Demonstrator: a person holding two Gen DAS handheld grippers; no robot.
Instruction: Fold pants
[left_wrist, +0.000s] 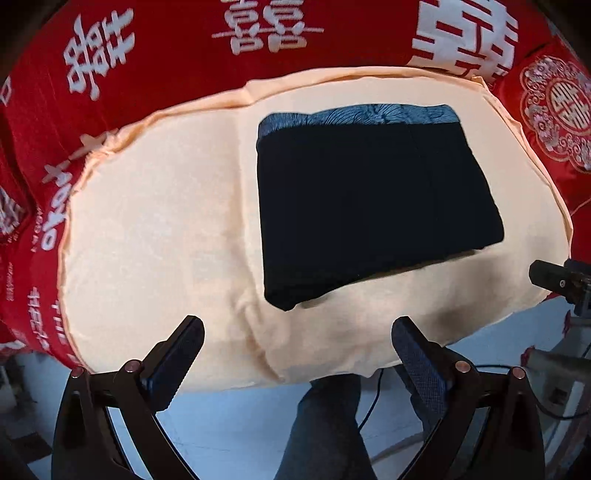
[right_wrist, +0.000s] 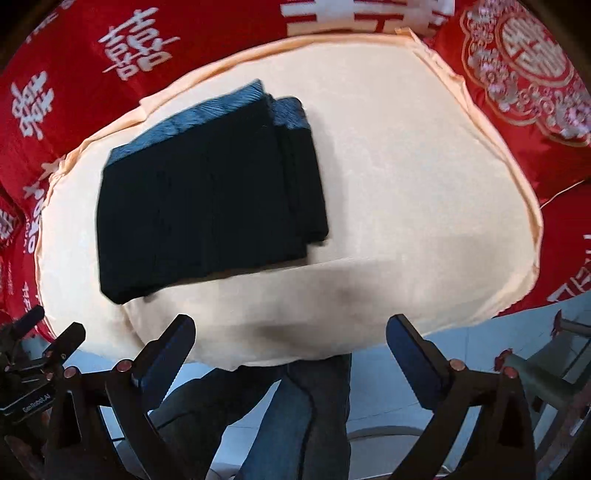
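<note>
One pair of dark navy fabric pants (left_wrist: 376, 206) is seen, folded into a compact rectangle of several stacked layers, with a blue patterned waistband (left_wrist: 354, 114) along its far edge. The pants rest flat on one pale peach padded cloth mat (left_wrist: 155, 229), nearer the mat's far side than the edge next to the grippers. The mat lies on one red fabric bedcover (left_wrist: 155, 55) printed with large white Chinese double-happiness characters; smaller white lettering along its edge cannot be read. One red satin cushion (right_wrist: 524, 66) embroidered with a round double-happiness medallion is seen at the far right corner.

Two grippers are present. The left gripper (left_wrist: 295, 347) is spread wide, with nothing between its fingers and nothing touched. The right gripper (right_wrist: 291, 343) is likewise spread fully apart, empty and clear of the pants. Both are held above the mat's near edge. In the right wrist view, a label reading "GenRobot.AI" is legible on the left gripper body. A person's blue denim trouser legs (right_wrist: 306, 413) are visible below.
</note>
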